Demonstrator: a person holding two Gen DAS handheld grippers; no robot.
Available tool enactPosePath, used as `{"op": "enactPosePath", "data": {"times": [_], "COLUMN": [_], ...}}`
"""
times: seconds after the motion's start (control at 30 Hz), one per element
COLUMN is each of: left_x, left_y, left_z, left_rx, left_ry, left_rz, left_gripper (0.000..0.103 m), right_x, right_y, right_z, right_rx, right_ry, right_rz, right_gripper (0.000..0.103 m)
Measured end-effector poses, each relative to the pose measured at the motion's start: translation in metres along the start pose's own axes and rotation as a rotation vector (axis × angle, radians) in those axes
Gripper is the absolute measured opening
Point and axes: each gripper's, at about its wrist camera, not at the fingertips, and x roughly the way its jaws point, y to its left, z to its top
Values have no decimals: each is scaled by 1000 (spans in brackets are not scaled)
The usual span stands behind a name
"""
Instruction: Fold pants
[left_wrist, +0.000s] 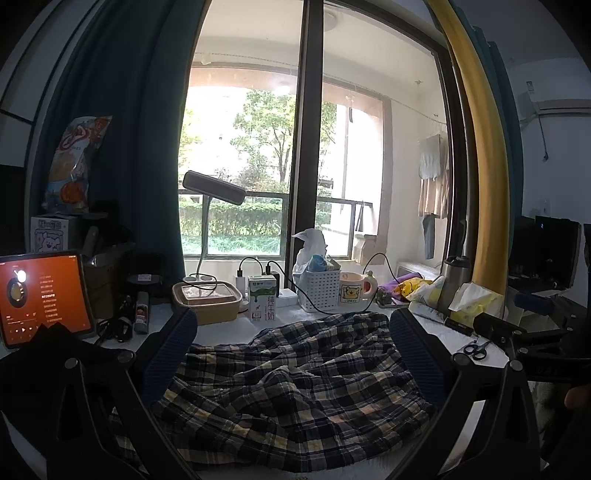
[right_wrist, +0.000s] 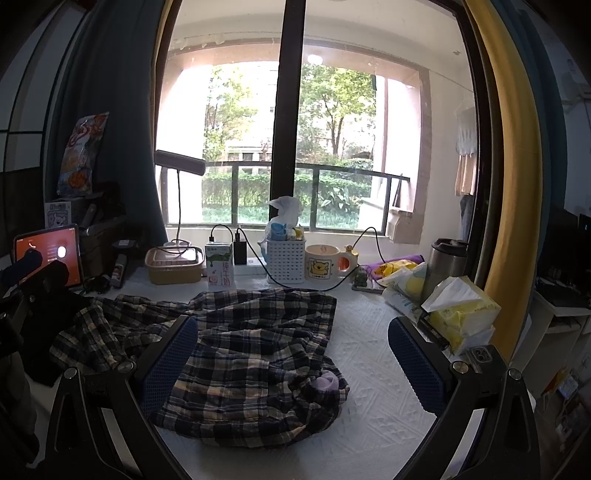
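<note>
Plaid pants (right_wrist: 255, 354) lie crumpled in a heap on the white table (right_wrist: 373, 369), lower centre of both views, legs and waist not sorted out. A pale purple patch shows at the heap's lower right edge; cannot tell what it is.

Left gripper (left_wrist: 293, 354) spread wide, above the cloth, holding nothing. Right gripper (right_wrist: 291, 363) likewise spread, its left pad over the heap, right pad over bare table.

Risks, as I judge them:
- Pinching several bunched layers at once would drag the whole heap instead of spreading it.
- The black cable (right_wrist: 317, 286) ends just beside the far hem; a lift could snag it.
- The mug (right_wrist: 325, 264) and milk carton (right_wrist: 220, 266) stand near the far edge; swung cloth could topple them.
</note>
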Motion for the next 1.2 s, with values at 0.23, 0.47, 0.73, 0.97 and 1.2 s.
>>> {"op": "enactPosePath", "data": {"times": [0.23,0.47,0.73,0.97,1.2], "left_x": [-2,-1,-2,7,41], "left_y": [4,2,1,1,3], "left_z": [0,0,-1,-2,-8], "left_rx": [-12,-6,-8,5,31], "left_ry": [-13,-10,-9,11,86], "left_rz": [30,22,23,7,-3], "left_gripper": [103,103,103,103,103], "right_x": [0,0,0,4,32], "right_y": [-1,-2,-1,-3,-13], "right_z": [0,-1,0,-3,-5], "right_rx": [2,0,0,1,3], "right_ry": [3,3,3,13,67], "right_rz": [2,2,1,-3,-18], "right_gripper": [103,103,103,103,103]}}
